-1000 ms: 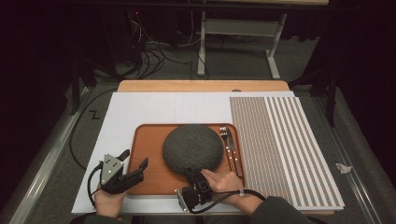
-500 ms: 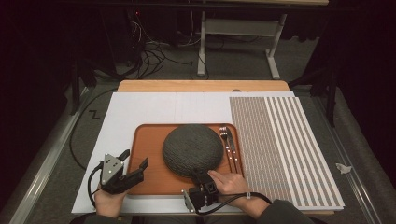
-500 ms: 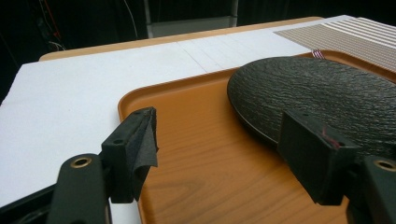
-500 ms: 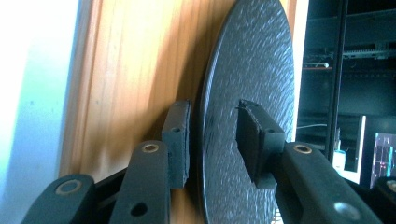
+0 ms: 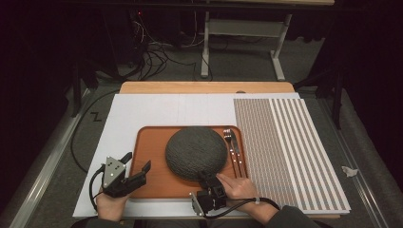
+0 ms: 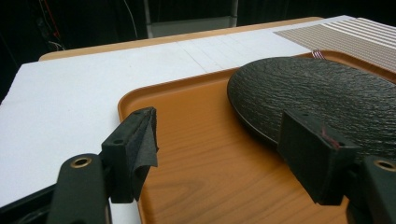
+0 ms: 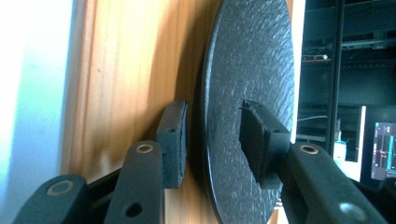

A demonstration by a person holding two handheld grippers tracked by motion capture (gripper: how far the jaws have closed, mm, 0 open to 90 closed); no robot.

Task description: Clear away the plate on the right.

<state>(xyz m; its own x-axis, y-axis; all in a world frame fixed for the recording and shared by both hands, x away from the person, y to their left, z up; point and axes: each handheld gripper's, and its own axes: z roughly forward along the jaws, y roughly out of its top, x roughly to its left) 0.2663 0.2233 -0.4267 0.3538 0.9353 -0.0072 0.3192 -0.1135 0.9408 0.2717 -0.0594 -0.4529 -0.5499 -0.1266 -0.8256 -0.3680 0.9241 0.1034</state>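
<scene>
Right gripper [image 5: 207,179] straddling the rough black plate [image 5: 196,152]'s near rim.
Its jaws are bracketing the edge, unclenched; left gripper [image 5: 137,170] is hovering spread over the smooth wooden tray [image 5: 152,178].

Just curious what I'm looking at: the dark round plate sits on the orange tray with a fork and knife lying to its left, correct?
Not quite. The plate does sit on the tray, but the fork and knife lie to its right, between the plate and the tray's right rim. The high view shows this.
</scene>
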